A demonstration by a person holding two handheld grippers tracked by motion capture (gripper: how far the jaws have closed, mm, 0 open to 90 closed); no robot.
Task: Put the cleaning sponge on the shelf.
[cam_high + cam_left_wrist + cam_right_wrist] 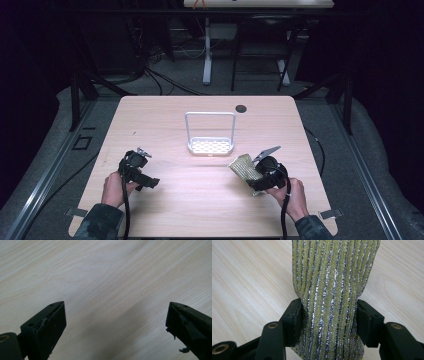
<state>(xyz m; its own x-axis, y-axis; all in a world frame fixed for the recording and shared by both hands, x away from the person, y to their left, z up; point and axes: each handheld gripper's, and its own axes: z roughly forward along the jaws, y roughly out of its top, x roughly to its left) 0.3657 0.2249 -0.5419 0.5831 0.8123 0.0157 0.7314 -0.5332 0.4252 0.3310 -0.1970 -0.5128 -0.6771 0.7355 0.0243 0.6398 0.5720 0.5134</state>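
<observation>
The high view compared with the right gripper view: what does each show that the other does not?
High view alone: the white rack, the left hand-held gripper with nothing in it, and both hands.
Right gripper view alone: the sponge's yellow and silver ribbing, pinched in where the jaws press it.
Both: the right hand-held gripper holding the sponge above the wooden table.

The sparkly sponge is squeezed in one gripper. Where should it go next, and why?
Probably toward the white rack. The right gripper pinches the yellow sparkly sponge near the table's front, the rack's holed tray looks empty, and the left gripper is open over bare wood, holding nothing.
</observation>
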